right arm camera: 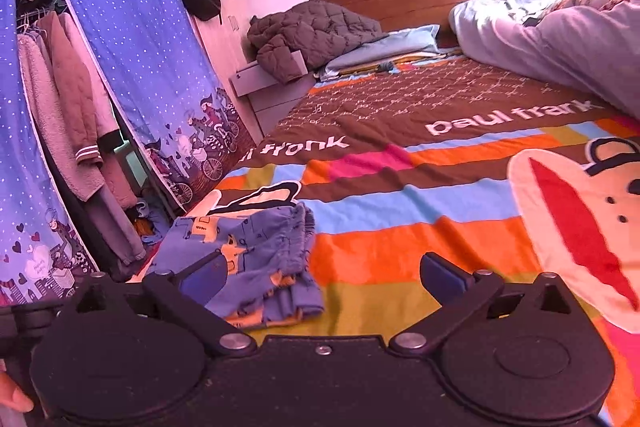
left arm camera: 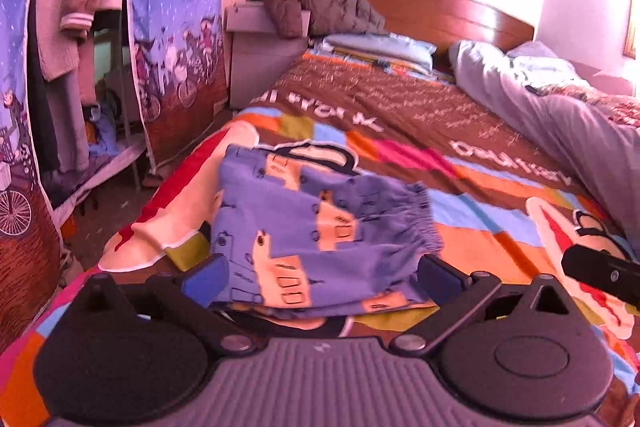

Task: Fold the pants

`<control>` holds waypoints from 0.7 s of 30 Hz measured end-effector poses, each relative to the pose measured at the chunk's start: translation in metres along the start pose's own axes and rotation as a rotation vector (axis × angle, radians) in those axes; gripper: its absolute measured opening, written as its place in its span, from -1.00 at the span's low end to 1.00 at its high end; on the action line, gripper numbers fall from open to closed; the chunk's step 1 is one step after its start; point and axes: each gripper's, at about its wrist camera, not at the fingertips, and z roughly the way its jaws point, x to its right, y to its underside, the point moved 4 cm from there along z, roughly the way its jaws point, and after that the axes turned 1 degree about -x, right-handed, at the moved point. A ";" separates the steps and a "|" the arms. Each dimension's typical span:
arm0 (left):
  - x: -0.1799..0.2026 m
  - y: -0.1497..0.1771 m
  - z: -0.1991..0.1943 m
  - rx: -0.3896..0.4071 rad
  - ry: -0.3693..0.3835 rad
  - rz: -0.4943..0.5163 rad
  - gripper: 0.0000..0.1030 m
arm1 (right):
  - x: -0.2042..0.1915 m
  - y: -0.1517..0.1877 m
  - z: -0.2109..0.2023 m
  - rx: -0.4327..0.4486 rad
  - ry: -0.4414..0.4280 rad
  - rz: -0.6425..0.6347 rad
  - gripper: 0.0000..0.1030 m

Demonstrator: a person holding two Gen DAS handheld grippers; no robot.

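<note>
looks like this one's basically wrapped up. the pants [left arm camera: 316, 227], blue with orange cartoon vehicles on them, are lying in a compact folded bundle on the striped bedspread [right arm camera: 400, 239], close to the bedspread's edge on the wardrobe side. the gathered elastic waistband sits on the side of the bundle facing the middle of the bedspread, and you can see several layers stacked at the near end in the right wrist view, so i'd say it's been doubled over more than once.

left gripper [left arm camera: 320, 279] has its jaws spread wide with nothing in them. the bundle shows between the two blue pads from this angle, but the pads aren't pressing on it and the cloth isn't pulled or lifted anywhere. right gripper [right arm camera: 320, 275] is equally wide open and empty, with the bundle off by its left pad and bare bedspread ahead of the rest.

what's left, as far as i can tell: not much. the near edge looks a bit uneven with a lower layer poking out, so maybe a quick tidy or a pat flat, or moving it off the bedspread. otherwise i'd call the fold done.
</note>
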 end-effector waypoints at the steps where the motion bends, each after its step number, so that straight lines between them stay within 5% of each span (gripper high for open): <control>1: 0.002 0.003 -0.006 0.012 0.004 -0.001 0.99 | 0.001 0.001 -0.008 0.008 0.001 -0.007 0.99; 8: 0.000 0.023 -0.043 0.024 0.077 -0.052 0.99 | 0.004 0.004 -0.058 0.101 -0.006 -0.071 0.99; 21: -0.003 0.075 -0.098 0.021 -0.040 -0.038 0.99 | 0.008 0.042 -0.105 0.136 0.034 -0.118 0.99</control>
